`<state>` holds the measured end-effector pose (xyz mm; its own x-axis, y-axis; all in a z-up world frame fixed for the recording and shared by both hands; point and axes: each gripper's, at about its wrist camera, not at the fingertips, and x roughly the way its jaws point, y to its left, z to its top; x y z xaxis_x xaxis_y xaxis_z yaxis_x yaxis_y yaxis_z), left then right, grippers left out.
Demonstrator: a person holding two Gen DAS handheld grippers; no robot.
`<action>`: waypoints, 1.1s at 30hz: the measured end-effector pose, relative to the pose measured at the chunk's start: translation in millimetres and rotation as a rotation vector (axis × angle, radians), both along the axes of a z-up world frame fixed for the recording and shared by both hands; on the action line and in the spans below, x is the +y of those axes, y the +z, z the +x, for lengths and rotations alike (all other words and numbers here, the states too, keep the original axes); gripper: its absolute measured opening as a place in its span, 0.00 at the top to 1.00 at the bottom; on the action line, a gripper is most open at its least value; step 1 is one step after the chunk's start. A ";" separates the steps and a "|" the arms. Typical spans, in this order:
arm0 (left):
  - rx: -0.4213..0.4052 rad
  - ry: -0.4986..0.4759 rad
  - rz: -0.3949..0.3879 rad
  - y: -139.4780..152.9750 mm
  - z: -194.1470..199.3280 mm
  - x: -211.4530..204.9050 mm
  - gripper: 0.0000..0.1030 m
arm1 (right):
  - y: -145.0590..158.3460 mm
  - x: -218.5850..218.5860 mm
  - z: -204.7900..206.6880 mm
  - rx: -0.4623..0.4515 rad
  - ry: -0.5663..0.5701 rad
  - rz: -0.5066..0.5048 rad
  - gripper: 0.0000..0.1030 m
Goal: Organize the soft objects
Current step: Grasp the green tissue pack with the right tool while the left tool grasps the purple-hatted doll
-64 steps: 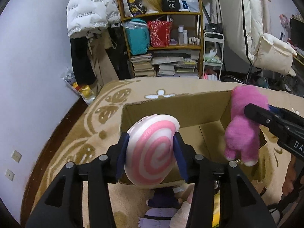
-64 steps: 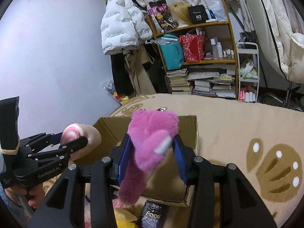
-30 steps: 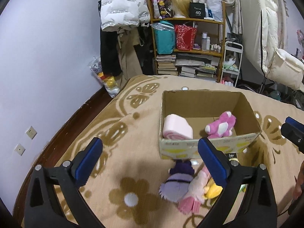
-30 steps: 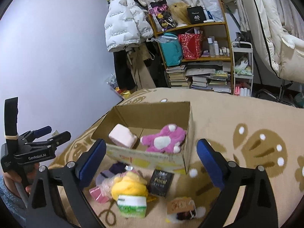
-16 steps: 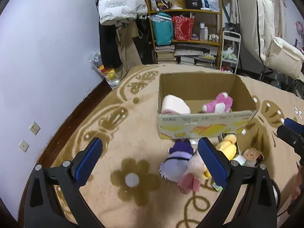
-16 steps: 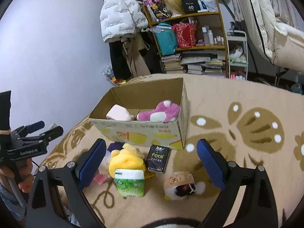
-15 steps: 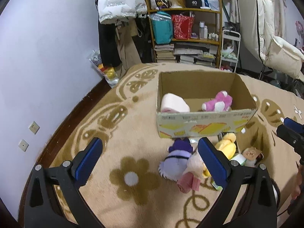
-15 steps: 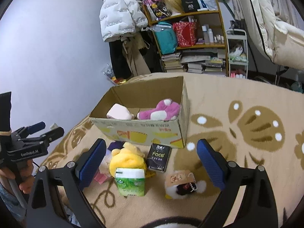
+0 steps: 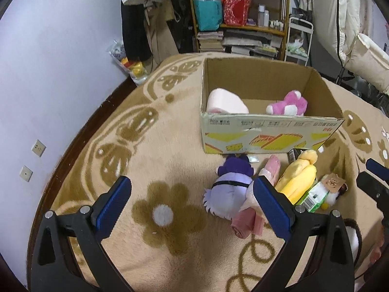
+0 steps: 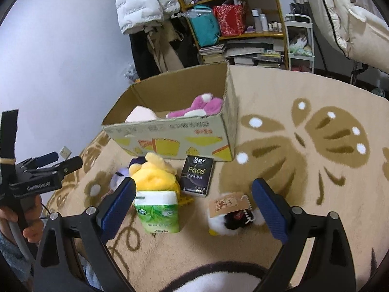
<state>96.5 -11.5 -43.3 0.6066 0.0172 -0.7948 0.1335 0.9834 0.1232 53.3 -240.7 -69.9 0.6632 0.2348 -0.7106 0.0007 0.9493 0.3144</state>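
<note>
The left gripper (image 9: 192, 202) and the right gripper (image 10: 193, 205) are both hanging above the rug (image 9: 150, 133) with jaws spread wide and nothing between them. The box (image 9: 267, 131) is sitting open on the rug, already holding a pink roll (image 9: 226, 103) at its left side and a pink plush (image 9: 288, 103) at its right. More things are lying in a tight cluster just in front of the box: a purple plush (image 9: 228, 192), a pink doll (image 9: 252, 209) lying against it, a yellow plush (image 10: 154, 176), a green tissue pack (image 10: 158, 210) touching the yellow one, a black pack (image 10: 197, 175) near the box wall, and a small black-and-white plush (image 10: 232, 213) with a card tag. The step in hand looks like choosing the next pickups. The left gripper is sitting closest to the purple plush, so it should probably be coming down over that body, jaws straddling the widest soft part, clear of the pink doll so both are not pinched together. The right gripper is best lined up with the tissue pack or the small tagged plush; closing on the plush's body rather than its tag would be giving a firmer hold. The packs may not count as soft toys, which is worth judging first.
</note>
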 end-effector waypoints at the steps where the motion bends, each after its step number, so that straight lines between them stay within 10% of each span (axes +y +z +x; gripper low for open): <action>1: 0.010 0.000 -0.001 -2.7 2.2 -0.1 0.03 | -2.1 3.1 1.1 0.002 0.010 -0.004 0.03; 33: 0.219 -0.021 0.013 -69.5 62.8 -16.6 0.03 | -52.3 49.5 52.1 0.122 0.193 0.051 0.03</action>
<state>159.2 -28.1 -112.8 0.4199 0.0177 -0.9074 0.1788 0.9786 0.1018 105.5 -191.1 -122.2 0.5120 0.3872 -0.7667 -0.1386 0.9182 0.3711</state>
